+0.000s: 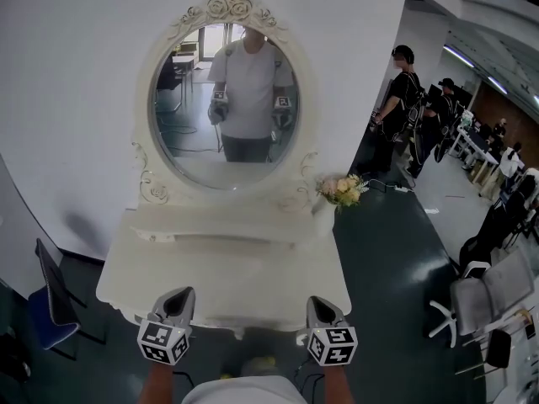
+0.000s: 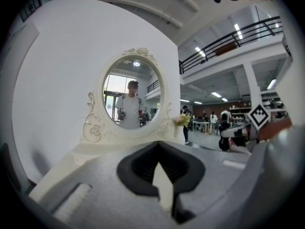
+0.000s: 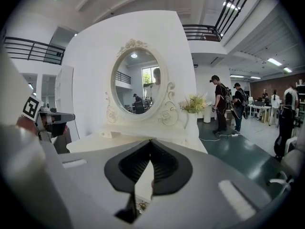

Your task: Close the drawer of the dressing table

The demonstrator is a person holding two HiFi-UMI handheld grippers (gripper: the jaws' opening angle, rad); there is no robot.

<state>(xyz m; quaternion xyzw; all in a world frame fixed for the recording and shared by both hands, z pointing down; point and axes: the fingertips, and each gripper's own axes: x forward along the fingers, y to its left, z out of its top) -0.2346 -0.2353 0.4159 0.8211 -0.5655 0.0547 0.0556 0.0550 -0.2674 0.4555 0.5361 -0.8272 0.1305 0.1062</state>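
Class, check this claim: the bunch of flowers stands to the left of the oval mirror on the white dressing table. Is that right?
No. The flowers stand to the right of the oval mirror on the white dressing table, as the head view shows.

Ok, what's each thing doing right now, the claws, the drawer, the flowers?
Left claw: shut, empty, at the front of the dressing table.
Right claw: shut, empty, by that edge too.
Drawer: front hidden from above, can't tell.
Flowers: upright, at the back right.
Mirror: upright, whole.

Flowers [image 1: 341, 189], blue chair [image 1: 46, 305], bystanders [image 1: 402, 108]
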